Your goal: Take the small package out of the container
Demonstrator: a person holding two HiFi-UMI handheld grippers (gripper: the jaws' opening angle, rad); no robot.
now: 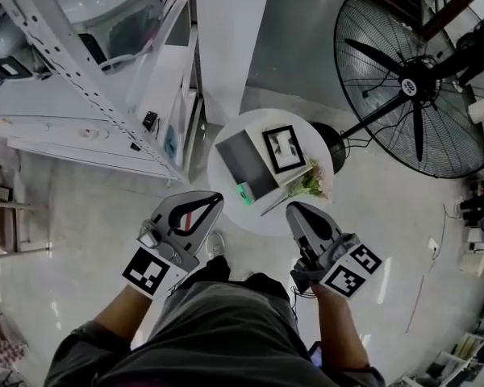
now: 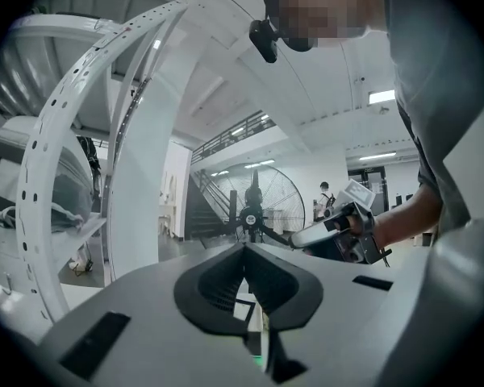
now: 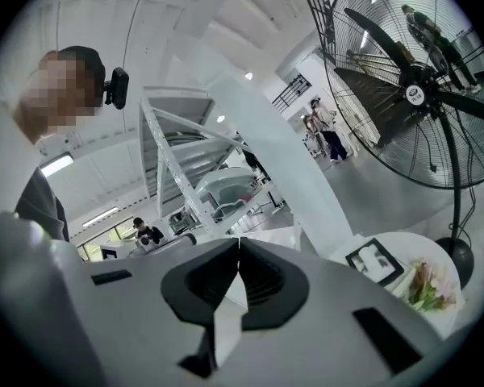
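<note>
Barely visible, green item [image 1: 244, 193] at container [image 1: 246, 164] edge, contents unclear

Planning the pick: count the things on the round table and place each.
4: grey container at left, framed picture right of it, small green item at the container's near corner, flowers at right. The container may hide more.

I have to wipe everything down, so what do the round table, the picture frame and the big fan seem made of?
Round table: smooth white top with no grain showing, probably laminate or paint.
Picture frame: matte black, either plastic or painted wood; the look leaves it open.
Fan: thin dark wire guard, likely metal, with black blades.
</note>
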